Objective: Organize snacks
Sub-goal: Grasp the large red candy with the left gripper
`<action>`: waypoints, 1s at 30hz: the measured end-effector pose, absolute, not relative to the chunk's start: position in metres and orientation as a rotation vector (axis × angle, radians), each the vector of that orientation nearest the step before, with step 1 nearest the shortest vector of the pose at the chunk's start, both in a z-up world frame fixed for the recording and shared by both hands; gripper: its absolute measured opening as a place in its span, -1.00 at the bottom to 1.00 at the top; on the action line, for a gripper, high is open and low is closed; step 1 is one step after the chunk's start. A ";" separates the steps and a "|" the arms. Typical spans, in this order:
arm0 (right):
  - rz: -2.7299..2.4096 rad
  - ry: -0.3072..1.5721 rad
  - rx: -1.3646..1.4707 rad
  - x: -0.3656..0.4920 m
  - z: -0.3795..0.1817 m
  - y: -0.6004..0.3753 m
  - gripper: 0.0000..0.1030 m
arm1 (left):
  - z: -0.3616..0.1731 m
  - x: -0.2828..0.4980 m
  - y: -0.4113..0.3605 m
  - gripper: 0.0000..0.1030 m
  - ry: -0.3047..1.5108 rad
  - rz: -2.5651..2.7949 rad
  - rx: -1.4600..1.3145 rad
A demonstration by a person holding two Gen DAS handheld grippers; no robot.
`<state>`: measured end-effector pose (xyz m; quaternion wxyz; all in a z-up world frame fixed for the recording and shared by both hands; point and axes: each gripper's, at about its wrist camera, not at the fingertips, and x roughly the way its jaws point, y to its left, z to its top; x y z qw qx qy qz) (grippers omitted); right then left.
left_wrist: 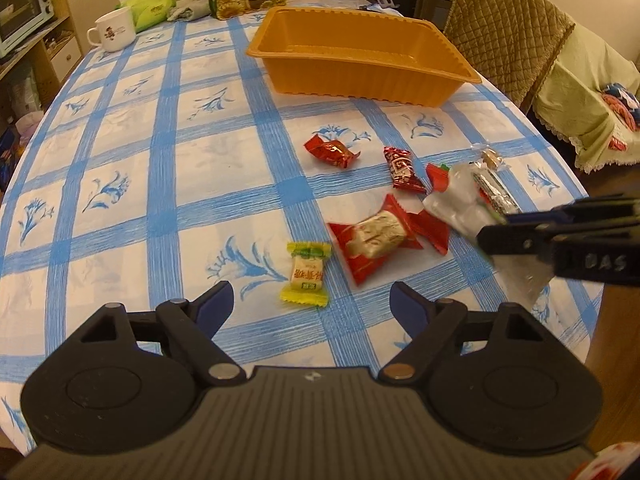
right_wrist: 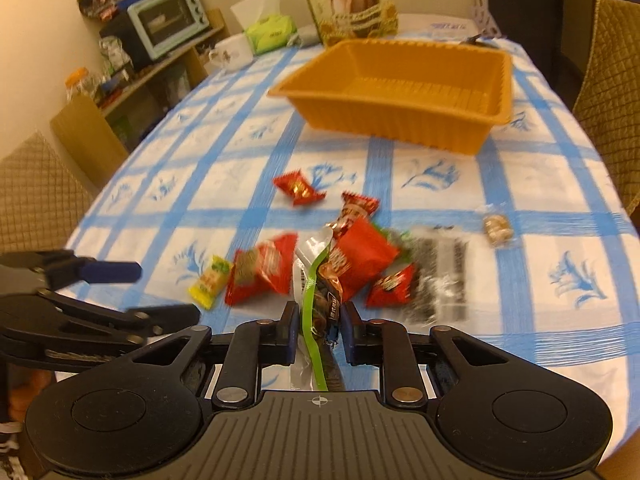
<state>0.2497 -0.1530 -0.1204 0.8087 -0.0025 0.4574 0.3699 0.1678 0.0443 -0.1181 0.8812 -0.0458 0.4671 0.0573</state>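
Right wrist view: we clamp our right gripper (right_wrist: 319,326) on a clear snack packet (right_wrist: 316,280), bound for the orange tray (right_wrist: 400,120) toward the table's far edge. Our left gripper (left_wrist: 310,300) hangs wide open and empty over the yellow candy (left_wrist: 306,272), likely our next pick.

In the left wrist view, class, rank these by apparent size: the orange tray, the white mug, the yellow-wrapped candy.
1. orange tray, by far the largest.
2. white mug.
3. yellow-wrapped candy, nearly matching the mug only because it lies much nearer the camera.
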 end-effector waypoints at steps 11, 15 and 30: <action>0.690 0.980 0.088 0.271 -0.104 -0.203 -0.57 | -0.129 0.204 0.017 0.42 0.955 0.031 0.114; 0.650 0.985 0.117 0.280 -0.104 -0.222 -0.57 | -0.133 0.215 0.005 0.37 0.949 -0.016 0.209; 0.590 0.984 0.155 0.305 -0.104 -0.265 -0.57 | -0.147 0.239 -0.007 -0.14 0.989 -0.055 0.311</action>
